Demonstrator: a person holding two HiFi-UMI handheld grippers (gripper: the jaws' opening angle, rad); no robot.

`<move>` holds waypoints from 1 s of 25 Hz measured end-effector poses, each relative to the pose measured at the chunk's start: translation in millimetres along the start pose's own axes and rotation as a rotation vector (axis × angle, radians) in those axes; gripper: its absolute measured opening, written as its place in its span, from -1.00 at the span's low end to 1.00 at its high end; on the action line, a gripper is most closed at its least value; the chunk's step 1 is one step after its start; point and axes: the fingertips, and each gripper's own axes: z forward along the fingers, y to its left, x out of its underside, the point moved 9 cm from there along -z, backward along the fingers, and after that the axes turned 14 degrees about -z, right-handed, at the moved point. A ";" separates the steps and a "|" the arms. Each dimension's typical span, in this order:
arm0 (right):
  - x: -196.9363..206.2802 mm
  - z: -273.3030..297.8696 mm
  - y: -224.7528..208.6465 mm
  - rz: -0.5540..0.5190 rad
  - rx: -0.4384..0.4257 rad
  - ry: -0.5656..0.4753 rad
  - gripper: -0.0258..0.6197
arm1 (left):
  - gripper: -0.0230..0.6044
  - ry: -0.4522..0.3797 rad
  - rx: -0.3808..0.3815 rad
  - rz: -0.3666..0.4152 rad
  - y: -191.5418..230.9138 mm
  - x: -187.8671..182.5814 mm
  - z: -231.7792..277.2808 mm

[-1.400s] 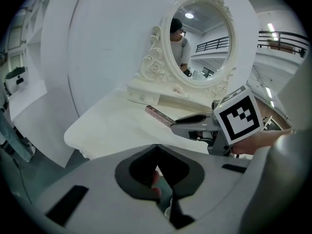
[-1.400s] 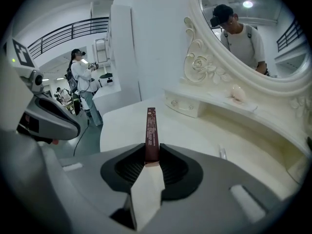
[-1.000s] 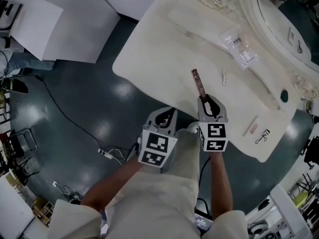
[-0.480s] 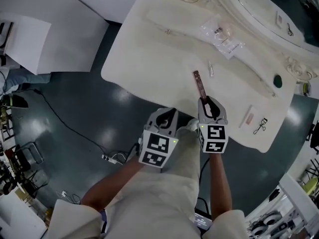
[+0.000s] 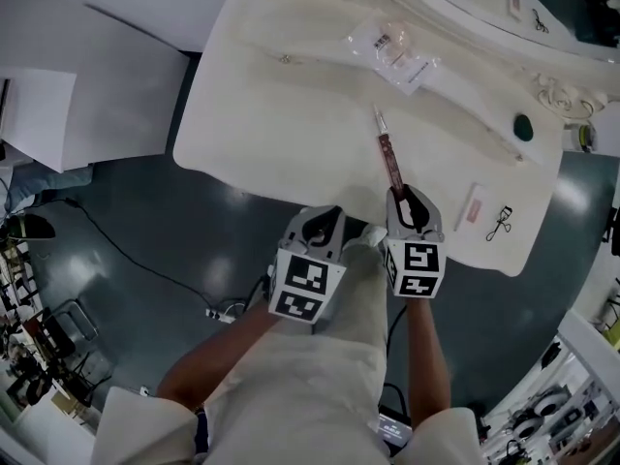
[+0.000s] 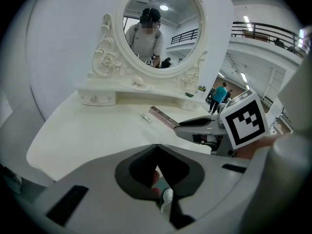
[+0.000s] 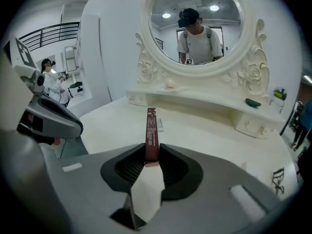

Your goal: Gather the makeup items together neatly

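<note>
My right gripper [image 5: 406, 198] is shut on one end of a slim dark-brown makeup box [image 5: 390, 161], which juts forward over the white dressing table [image 5: 262, 114]. Just past the box's far end lies a small silver stick [image 5: 378, 119]. In the right gripper view the box [image 7: 151, 126] runs straight out from between the jaws, above the silver stick [image 7: 160, 126]. My left gripper [image 5: 325, 224] hangs shut and empty off the table's near edge, left of the right one. A clear plastic packet [image 5: 392, 51], a pink-white stick [image 5: 471, 204] and an eyelash curler [image 5: 504, 223] lie on the table.
An ornate oval mirror [image 7: 202, 23] stands on a raised shelf [image 7: 204, 99] at the table's back, with a green item [image 7: 252, 102] on the shelf. A hairpin [image 5: 286, 59] lies at the far left. White boards [image 5: 77, 76] and a cable [image 5: 145, 260] lie on the dark floor.
Both grippers have shifted along the table's edge. The held box's far end now sits just short of the small silver stick, which earlier lay off to its right.
</note>
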 end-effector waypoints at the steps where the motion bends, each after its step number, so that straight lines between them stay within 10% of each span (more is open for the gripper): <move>1: 2.6 -1.9 -2.5 0.008 0.008 0.001 -0.64 | -0.91 0.003 0.004 0.005 -3.0 -0.1 1.8; 25: 56.5 -39.2 -45.1 0.179 0.178 0.030 -0.64 | -0.91 0.068 0.069 0.108 -58.4 6.3 32.7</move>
